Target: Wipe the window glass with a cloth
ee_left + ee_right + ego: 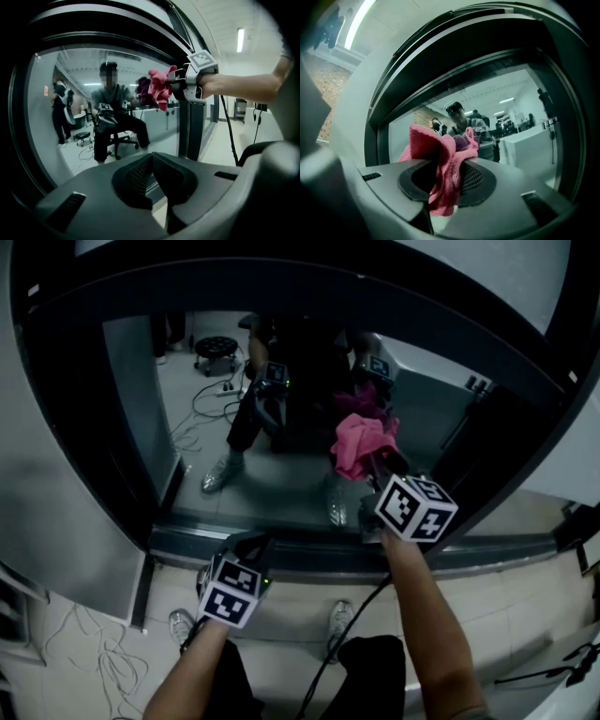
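Note:
The window glass [281,409] sits in a dark frame in front of me. My right gripper [375,462] is shut on a crumpled pink cloth [359,442] and holds it against the pane, right of centre. In the left gripper view the cloth [159,86] meets its own darker reflection on the glass [93,93], with the right gripper [180,86] behind it. The right gripper view shows the cloth [440,154] bunched between the jaws of the right gripper [447,176]. My left gripper [255,544] hangs low by the sill, shut and empty, its jaws [152,161] meeting.
A dark sill [309,554] runs along the bottom of the window, with a thick frame post [190,131] to the right. A black cable [356,615] trails from the right gripper. White cord [94,652] lies on the floor at left. The glass shows a seated person [112,117] and a stool [216,348].

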### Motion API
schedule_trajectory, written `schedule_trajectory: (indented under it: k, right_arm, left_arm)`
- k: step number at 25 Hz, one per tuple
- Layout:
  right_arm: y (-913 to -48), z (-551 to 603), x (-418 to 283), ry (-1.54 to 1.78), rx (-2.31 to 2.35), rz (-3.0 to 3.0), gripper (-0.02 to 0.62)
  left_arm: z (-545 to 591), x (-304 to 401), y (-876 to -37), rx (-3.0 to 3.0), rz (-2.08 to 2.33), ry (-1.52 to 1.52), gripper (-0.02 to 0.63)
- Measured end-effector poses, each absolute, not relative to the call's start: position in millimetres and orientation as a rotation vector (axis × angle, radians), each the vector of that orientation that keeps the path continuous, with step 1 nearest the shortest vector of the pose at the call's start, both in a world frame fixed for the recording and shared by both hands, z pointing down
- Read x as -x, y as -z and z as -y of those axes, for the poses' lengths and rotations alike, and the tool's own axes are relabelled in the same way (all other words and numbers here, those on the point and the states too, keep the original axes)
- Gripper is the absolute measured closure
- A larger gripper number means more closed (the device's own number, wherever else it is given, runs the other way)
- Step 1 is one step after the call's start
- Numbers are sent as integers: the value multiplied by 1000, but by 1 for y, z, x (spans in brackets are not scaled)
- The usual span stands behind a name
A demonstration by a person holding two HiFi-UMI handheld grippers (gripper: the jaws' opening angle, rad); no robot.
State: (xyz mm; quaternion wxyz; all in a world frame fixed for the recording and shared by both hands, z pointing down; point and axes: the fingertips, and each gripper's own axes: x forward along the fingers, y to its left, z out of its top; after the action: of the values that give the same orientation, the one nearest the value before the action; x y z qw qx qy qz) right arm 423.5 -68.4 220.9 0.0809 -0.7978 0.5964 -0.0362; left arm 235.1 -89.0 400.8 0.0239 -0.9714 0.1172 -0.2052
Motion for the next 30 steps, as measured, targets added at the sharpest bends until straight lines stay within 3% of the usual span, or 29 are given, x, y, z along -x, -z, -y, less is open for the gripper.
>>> schedule_trajectory:
  k: [17, 30]
  right_arm:
    - [-349, 46, -446, 395, 2549, -1679, 509]
    - [-438, 93, -396, 683, 2542, -1785, 509]
  left_arm:
    - [90, -229, -436, 3030, -362, 725, 601]
    - [113, -177, -444, 3004, -459, 788, 601]
